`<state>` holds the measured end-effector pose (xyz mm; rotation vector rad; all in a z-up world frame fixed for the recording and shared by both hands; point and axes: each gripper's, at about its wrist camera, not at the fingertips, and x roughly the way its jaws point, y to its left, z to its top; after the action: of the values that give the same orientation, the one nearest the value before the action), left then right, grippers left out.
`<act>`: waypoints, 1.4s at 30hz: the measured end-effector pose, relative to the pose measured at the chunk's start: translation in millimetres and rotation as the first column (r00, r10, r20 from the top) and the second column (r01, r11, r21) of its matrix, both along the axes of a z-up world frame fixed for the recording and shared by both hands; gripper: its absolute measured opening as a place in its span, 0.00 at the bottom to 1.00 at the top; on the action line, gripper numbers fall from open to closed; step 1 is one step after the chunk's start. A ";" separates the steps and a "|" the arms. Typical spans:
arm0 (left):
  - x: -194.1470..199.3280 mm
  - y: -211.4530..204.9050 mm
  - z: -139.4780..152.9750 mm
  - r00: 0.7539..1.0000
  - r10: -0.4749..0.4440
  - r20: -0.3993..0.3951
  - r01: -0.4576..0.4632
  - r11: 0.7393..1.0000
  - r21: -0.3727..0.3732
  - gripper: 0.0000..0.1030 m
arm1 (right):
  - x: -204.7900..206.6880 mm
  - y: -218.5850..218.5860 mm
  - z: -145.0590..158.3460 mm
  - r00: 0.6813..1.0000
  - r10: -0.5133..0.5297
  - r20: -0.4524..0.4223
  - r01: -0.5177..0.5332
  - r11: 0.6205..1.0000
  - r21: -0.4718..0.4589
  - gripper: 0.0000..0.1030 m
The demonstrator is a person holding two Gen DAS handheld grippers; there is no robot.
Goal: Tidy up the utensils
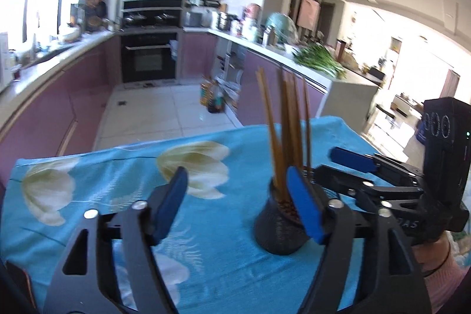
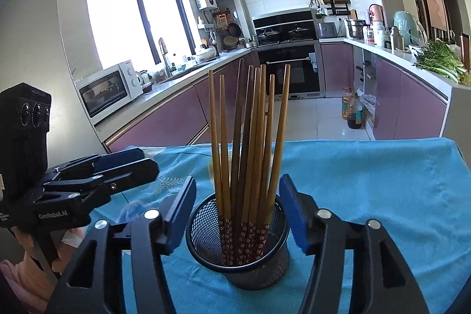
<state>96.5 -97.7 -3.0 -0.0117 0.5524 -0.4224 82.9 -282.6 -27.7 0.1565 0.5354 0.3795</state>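
A black mesh holder (image 2: 235,264) stands upright on the blue flowered tablecloth (image 2: 368,181), with several wooden chopsticks (image 2: 250,137) standing in it, patterned ends down. My right gripper (image 2: 238,217) is open, one blue pad on each side of the holder's rim, and neither pad visibly presses on it. In the left wrist view the holder (image 1: 276,234) and chopsticks (image 1: 288,122) sit just behind my right-hand fingertip. My left gripper (image 1: 238,205) is open with only tablecloth (image 1: 117,167) between its pads. Each gripper shows in the other's view: the right gripper (image 1: 329,164) and the left gripper (image 2: 126,164).
The table's far edge drops to a tiled kitchen floor where oil bottles (image 2: 351,111) stand. Purple cabinets run around the room, with a microwave (image 2: 109,90) on the left counter, an oven (image 1: 147,58) at the back and green vegetables (image 2: 438,61) on the right counter.
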 end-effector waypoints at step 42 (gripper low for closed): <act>-114.0 80.1 10.0 0.859 0.400 0.321 -0.412 0.911 -0.033 0.94 | -80.2 35.1 8.6 0.935 -0.150 0.321 0.187 0.979 -0.087 0.94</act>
<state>-17.5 -17.7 6.9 -0.0230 0.2221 0.0048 2.7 -247.5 -19.1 0.0276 0.2265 0.1982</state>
